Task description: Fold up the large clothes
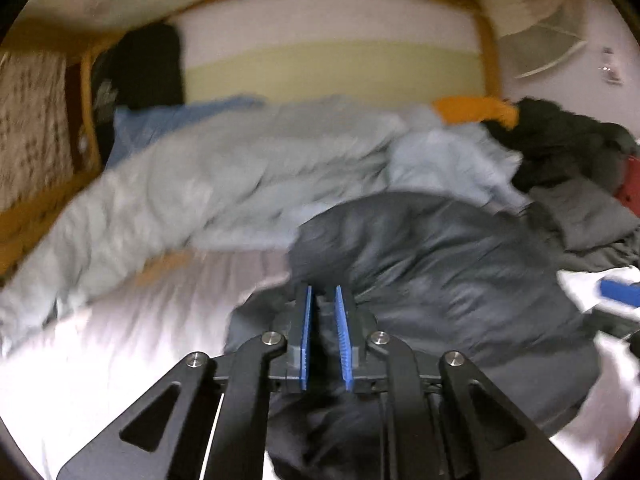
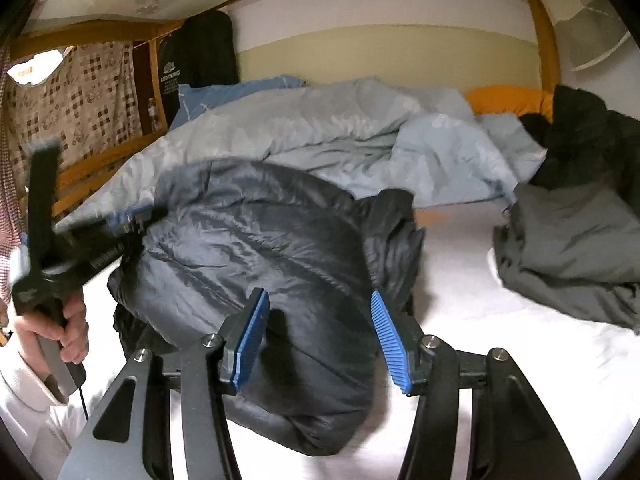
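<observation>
A dark navy puffer jacket (image 2: 272, 264) lies bunched on the white bed sheet (image 2: 480, 340). It also shows in the left wrist view (image 1: 440, 264). My left gripper (image 1: 323, 300) is shut on a fold of the jacket at its left edge; it also shows in the right wrist view (image 2: 136, 220), held by a hand. My right gripper (image 2: 318, 300) is open, its blue pads (image 2: 386, 332) straddling the jacket's near part just above it.
A light blue duvet (image 2: 320, 132) lies crumpled across the back of the bed. A grey garment (image 2: 572, 240) and a black garment (image 2: 592, 136) lie at the right. A wooden bed frame (image 2: 546, 32) and a wall bound the bed.
</observation>
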`<state>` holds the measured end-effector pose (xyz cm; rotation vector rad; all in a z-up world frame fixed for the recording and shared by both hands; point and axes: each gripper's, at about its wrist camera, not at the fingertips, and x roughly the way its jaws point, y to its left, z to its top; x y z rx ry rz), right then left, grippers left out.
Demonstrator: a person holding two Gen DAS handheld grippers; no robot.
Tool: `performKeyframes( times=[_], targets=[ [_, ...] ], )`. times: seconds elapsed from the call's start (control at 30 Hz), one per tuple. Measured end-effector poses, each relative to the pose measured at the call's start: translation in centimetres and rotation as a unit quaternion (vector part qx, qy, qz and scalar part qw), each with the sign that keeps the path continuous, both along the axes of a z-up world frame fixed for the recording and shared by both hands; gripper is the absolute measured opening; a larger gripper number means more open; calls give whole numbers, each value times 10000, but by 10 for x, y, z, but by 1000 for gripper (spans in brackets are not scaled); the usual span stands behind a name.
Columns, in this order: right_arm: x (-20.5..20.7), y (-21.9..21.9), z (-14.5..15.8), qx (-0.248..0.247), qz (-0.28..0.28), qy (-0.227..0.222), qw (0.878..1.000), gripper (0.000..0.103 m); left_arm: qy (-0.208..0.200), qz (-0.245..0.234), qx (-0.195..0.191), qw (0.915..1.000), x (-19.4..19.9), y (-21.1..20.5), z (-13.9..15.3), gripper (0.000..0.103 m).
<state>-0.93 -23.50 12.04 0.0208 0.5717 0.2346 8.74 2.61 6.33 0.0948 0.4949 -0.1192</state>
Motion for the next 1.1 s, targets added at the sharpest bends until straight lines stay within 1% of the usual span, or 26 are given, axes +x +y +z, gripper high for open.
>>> performKeyframes(
  times=[0.03, 0.1, 0.13, 0.17, 0.23, 0.33, 0.37, 0.4, 0.43, 0.47, 0.6, 0.63, 0.7, 0.73, 0.77, 0.8, 0.83, 0.87, 0.9, 0.93, 0.97, 1.0, 1.03, 1.07, 1.1],
  targets=[
    [-1, -1, 0, -12, -43, -2, 10000, 57, 180, 9, -142, 9997, 5, 6, -7, 13],
    [0, -2, -1, -28, -123, 42, 9999, 57, 547, -160, -504, 9971, 13, 15, -20, 13],
    [1, -2, -1, -60, -159, 79, 9998, 57, 683, -218, -615, 9955, 15, 19, -26, 13],
    [1, -2, -2, -123, -230, 114, 9996, 57, 771, -208, -638, 9948, 16, 21, -30, 13],
    [2, -3, -2, -320, -472, 121, 9983, 57, 889, -181, -509, 9946, 15, 19, -38, 13],
    [0, -8, 1, -332, -545, 118, 9979, 57, 1142, -101, -145, 9933, 15, 10, -54, 13],
    [0, -9, 1, -327, -573, 120, 9977, 57, 1180, -18, 99, 9930, 15, 4, -60, 13],
    [0, -10, 2, -321, -595, 117, 9976, 57, 1204, 16, 317, 9922, 15, -1, -65, 9],
    [0, -12, 2, -318, -605, 119, 9976, 57, 1218, 38, 517, 9912, 15, -6, -69, 7],
    [0, -12, 1, -319, -610, 130, 9975, 57, 1230, 72, 627, 9904, 15, -9, -72, 7],
    [5, -15, -2, -272, -598, 223, 9976, 57, 1338, 125, 564, 9893, 15, -8, -79, 6],
    [6, -16, -3, -240, -582, 243, 9977, 59, 1349, 126, 587, 9890, 16, -8, -81, 6],
    [8, -19, -6, -117, -543, 270, 9981, 80, 1336, 98, 621, 9890, 14, -9, -80, 6],
    [8, -22, -8, -16, -546, 240, 9982, 83, 1272, 52, 473, 9907, 10, -6, -74, 7],
    [9, -24, -8, 55, -565, 230, 9981, 83, 1217, 20, 97, 9925, 3, 2, -65, 9],
    [11, -28, -8, 205, -570, 283, 9978, 84, 1178, -19, -311, 9926, -2, 12, -55, 21],
    [12, -30, -8, 377, -561, 353, 9971, 84, 1032, -85, -659, 9924, -13, 20, -41, 47],
    [14, -37, -8, 657, -577, 440, 9952, 84, 793, -32, -783, 9938, -25, 24, -28, 61],
    [15, -43, -9, 812, -690, 473, 9932, 84, 533, 81, -806, 9953, -35, 27, -18, 82],
    [15, -46, -9, 839, -864, 468, 9916, 84, 398, 42, -911, 9950, -44, 29, -13, 90],
    [15, -48, -8, 742, -1062, 415, 9907, 84, 410, -161, -1141, 9925, -47, 32, -9, 91],
    [14, -48, -7, 492, -1245, 272, 9906, 84, 499, -377, -1402, 9882, -46, 36, -8, 92],
    [13, -47, -6, 331, -1293, 190, 9909, 84, 595, -499, -1599, 9841, -43, 40, -10, 93],
    [12, -46, -6, 207, -1280, 156, 9914, 84, 685, -520, -1737, 9810, -41, 42, -12, 93],
    [13, -46, -6, 206, -1217, 185, 9922, 84, 759, -515, -1821, 9790, -38, 43, -15, 93]
  ],
)
